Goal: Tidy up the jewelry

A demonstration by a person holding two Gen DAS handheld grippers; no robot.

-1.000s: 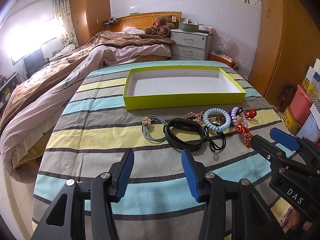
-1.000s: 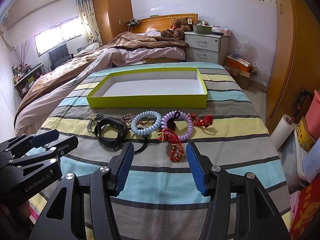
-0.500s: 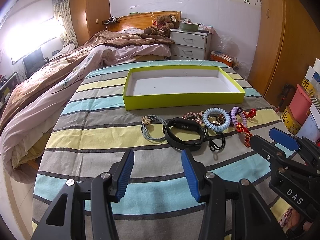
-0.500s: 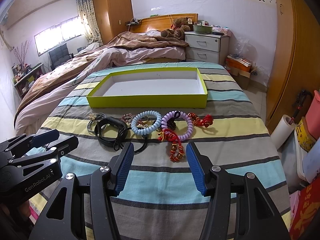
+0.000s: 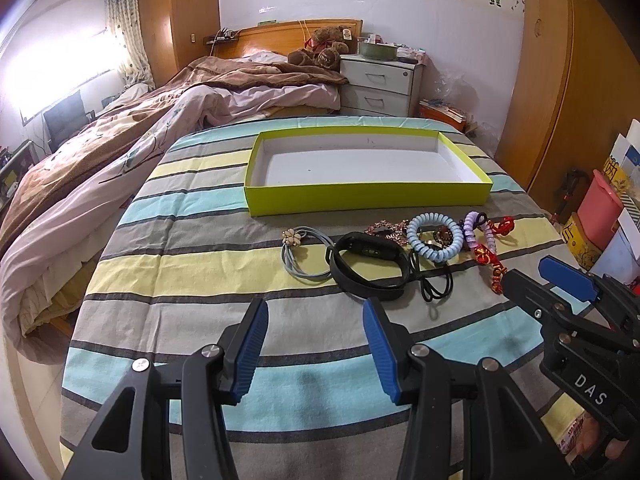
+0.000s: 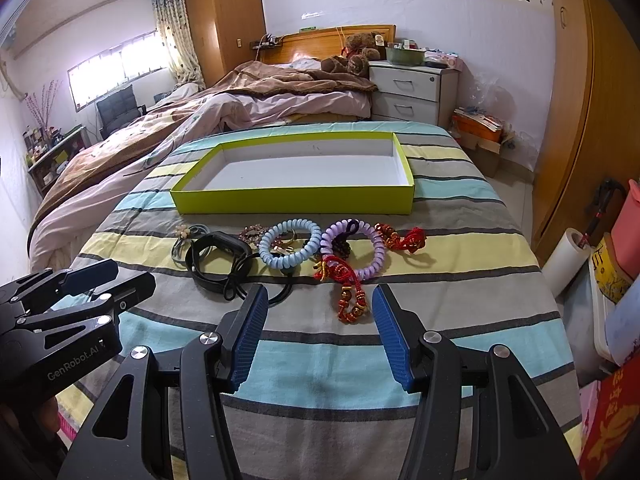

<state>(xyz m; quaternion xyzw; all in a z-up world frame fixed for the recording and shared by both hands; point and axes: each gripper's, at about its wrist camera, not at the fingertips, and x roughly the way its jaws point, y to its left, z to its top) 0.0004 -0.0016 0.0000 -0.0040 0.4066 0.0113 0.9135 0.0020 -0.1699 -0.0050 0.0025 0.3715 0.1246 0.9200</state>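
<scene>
A row of jewelry lies on the striped cloth in front of an empty yellow-green tray: a grey cord with a flower, a black wristband, a blue spiral bracelet, a purple spiral bracelet and red beaded bracelets. My left gripper is open and empty, just short of the black wristband. My right gripper is open and empty, just short of the red beaded bracelet. Each gripper shows in the other's view.
The cloth covers a table with a drop on both sides. A bed with rumpled blankets lies to the left. A white nightstand stands behind. Boxes and a pink bin crowd the right, by a wooden wardrobe.
</scene>
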